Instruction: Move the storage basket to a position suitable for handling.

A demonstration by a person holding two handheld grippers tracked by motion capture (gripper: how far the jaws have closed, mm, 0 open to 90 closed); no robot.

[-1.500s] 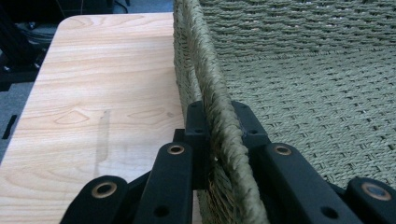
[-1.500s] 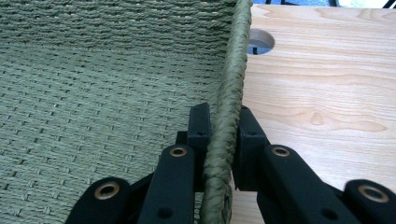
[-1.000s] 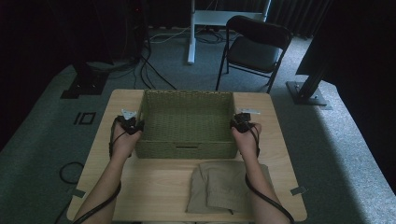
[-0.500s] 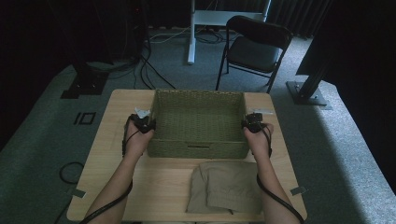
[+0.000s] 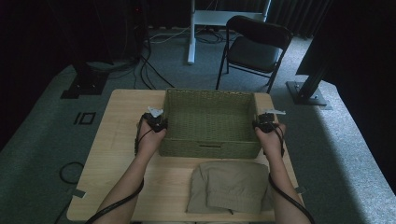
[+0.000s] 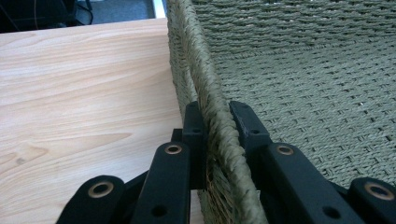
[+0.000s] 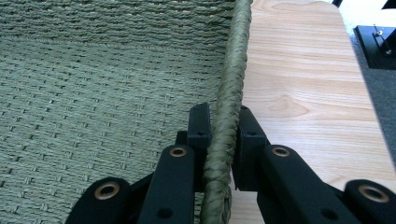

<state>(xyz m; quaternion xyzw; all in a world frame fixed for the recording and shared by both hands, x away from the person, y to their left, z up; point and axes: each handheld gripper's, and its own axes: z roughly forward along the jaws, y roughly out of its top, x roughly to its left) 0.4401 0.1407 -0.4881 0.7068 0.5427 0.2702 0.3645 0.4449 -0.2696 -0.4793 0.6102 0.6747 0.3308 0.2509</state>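
Since 1 second ago the basket (image 5: 210, 122) has shifted toward 3 o'clock on the counter (image 5: 116, 140), and both hands have gone with it.

From the high view, the green woven basket now sits at the far middle of the wooden counter, its right wall close to the counter's 3 o'clock edge. The left hand-held gripper (image 5: 155, 122) is at the basket's 9 o'clock wall and the right hand-held gripper (image 5: 266, 123) at its 3 o'clock wall, each with a forearm reaching in from 6 o'clock and a cable trailing back.

In the left gripper view, the 2 black jaws are clamped on the braided rim (image 6: 212, 112), 1 jaw outside over bare wood and 1 inside over the woven floor. In the right gripper view, the jaws pinch the opposite rim (image 7: 229, 107) the same way, with the basket's inside at 9 o'clock and the counter at 3 o'clock.

Folded tan cloth (image 5: 231, 186) lies at 6 o'clock from the basket, near the counter's front edge. Beyond the counter, at 12 o'clock, a black folding chair (image 5: 254, 46) stands on the grey carpet.
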